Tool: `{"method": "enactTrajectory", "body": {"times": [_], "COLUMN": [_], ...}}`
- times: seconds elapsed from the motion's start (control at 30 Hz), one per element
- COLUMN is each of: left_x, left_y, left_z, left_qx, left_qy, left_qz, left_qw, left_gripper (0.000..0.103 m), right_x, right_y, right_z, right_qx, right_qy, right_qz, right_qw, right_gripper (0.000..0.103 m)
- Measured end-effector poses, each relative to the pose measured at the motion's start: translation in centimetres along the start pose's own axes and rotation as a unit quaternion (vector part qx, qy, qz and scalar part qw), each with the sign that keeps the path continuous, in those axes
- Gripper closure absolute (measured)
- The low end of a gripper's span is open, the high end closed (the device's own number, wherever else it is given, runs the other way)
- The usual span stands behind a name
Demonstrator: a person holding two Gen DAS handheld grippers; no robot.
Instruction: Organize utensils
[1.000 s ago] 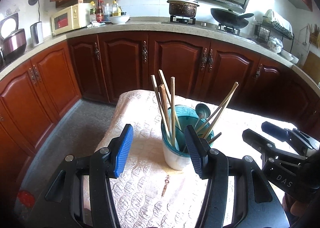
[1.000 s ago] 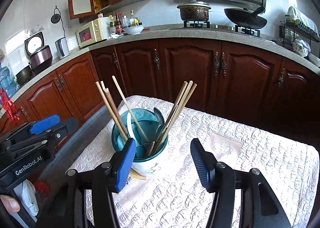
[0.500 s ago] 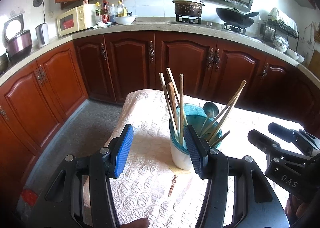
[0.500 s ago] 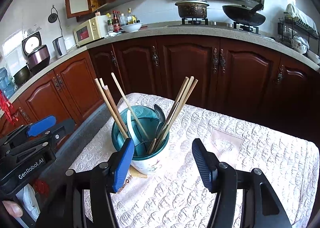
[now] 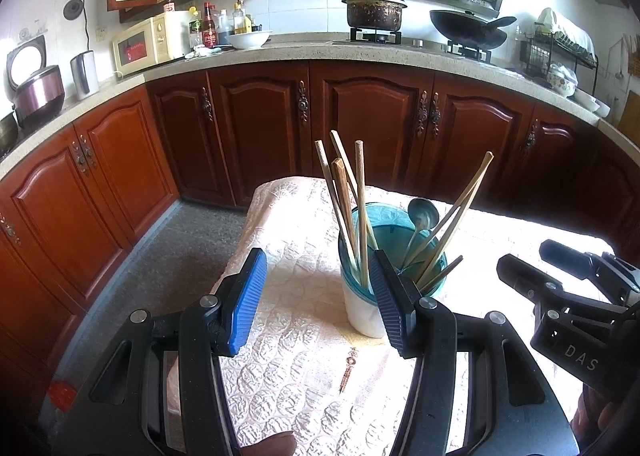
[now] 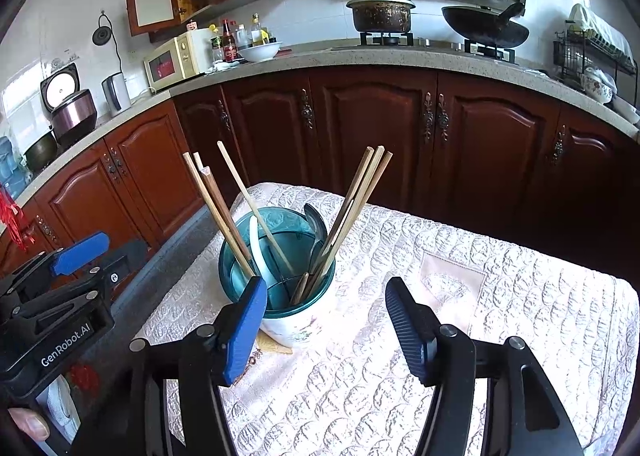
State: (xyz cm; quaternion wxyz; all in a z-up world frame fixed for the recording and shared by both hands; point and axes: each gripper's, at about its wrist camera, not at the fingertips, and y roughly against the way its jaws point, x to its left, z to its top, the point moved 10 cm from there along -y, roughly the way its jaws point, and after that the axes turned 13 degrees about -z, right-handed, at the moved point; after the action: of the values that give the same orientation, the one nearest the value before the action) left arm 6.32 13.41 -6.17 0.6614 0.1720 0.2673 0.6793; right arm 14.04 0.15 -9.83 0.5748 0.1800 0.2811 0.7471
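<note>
Two grippers are held over a table covered with a quilted cloth (image 6: 500,296), with a utensil holder (image 6: 298,320) standing near the table's left edge. At the left, the left gripper (image 5: 316,302) is seen with its jaws spread wide and nothing between them; its right finger overlaps the holder (image 5: 360,312) in the left wrist view, and contact cannot be determined. Inside the teal-rimmed holder, one group of chopsticks (image 6: 216,211) is leaned leftward, a white spoon (image 6: 256,248) is set beside them, a dark metal spoon (image 6: 316,219) is placed at the centre, and a second group of chopsticks (image 6: 356,199) is leaned rightward. At the right, the right gripper (image 6: 326,330) is likewise spread wide and empty, just in front of the holder.
</note>
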Motion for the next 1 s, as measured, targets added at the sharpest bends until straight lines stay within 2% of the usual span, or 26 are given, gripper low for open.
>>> {"method": "enactTrajectory", "body": {"times": [1.0], "left_x": [-0.18], "left_y": [-0.41], "left_z": [-0.2], "left_qx": [0.003], "left_qy": [-0.007], "left_qz": [0.002], "left_qw": [1.0], "left_gripper": [0.05], "right_x": [-0.28], "right_y": [-0.62], "right_z": [-0.19], "right_qx": [0.012], "right_qy": [0.002], "right_qz": [-0.003], "right_qw": [1.0], "right_gripper": [0.043]}}
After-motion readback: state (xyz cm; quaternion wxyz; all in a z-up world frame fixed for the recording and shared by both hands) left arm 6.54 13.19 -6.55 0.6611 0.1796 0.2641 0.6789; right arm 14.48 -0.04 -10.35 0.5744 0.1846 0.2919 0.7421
